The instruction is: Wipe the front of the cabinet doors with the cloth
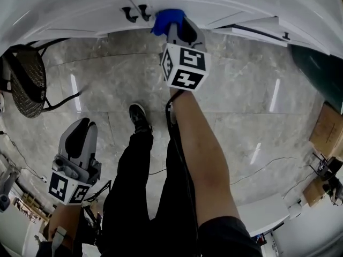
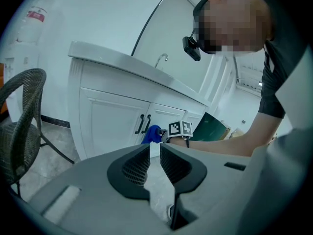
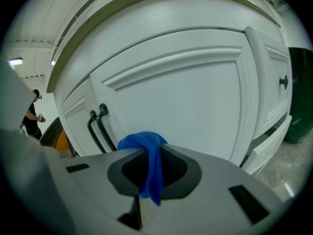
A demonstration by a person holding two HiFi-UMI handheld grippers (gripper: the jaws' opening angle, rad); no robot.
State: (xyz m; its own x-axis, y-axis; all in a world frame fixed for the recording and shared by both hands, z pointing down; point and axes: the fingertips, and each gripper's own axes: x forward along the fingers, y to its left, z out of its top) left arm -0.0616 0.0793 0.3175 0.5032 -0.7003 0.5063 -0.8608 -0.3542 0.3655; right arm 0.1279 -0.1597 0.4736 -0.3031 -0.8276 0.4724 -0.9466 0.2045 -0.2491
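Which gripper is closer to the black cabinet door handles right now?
Right. The right gripper, shut on the blue cloth, is at the cabinet door just beside the handles; the left gripper hangs empty, well back over the floor beside the person's leg.

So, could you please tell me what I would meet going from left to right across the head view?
Wicker chair, left gripper, shoe, right gripper holding the blue cloth, cardboard box.
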